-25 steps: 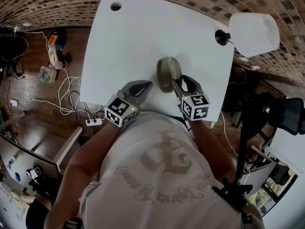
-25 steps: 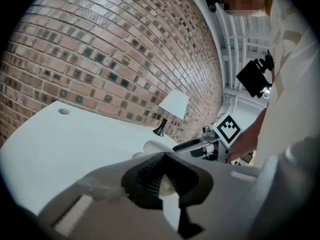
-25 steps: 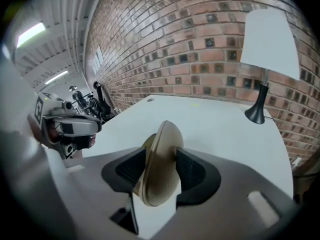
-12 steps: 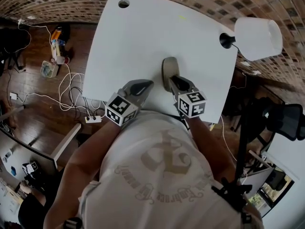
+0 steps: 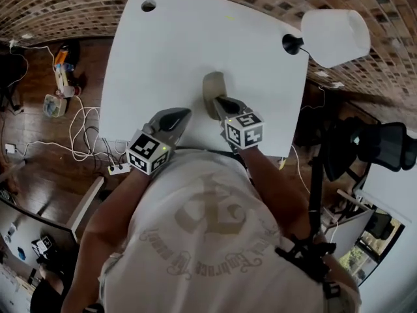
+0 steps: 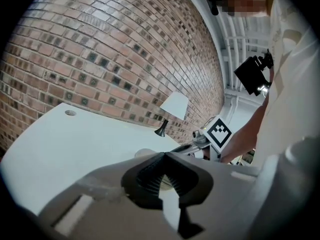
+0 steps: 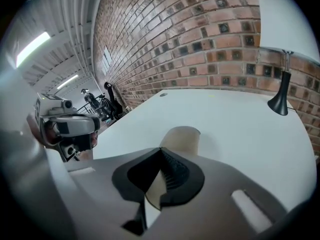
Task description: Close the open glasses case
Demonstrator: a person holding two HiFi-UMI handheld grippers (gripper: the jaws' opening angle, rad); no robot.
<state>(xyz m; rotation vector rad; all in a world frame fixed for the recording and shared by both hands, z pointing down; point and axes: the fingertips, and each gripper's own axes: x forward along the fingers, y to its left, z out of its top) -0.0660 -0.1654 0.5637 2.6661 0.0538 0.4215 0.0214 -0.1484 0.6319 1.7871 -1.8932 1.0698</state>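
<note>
The tan glasses case (image 5: 212, 85) lies on the white counter (image 5: 169, 51), nearer the person's edge than the far one, its long side running away from the person. The right gripper (image 5: 219, 102) slants down with its jaws pressed together, the tip over the case's near end; whether it touches the case I cannot tell. In the right gripper view the case (image 7: 183, 135) shows just beyond the tip. The left gripper (image 5: 185, 112), jaws also together and holding nothing, hangs over the counter's near edge, apart from the case on its left.
</note>
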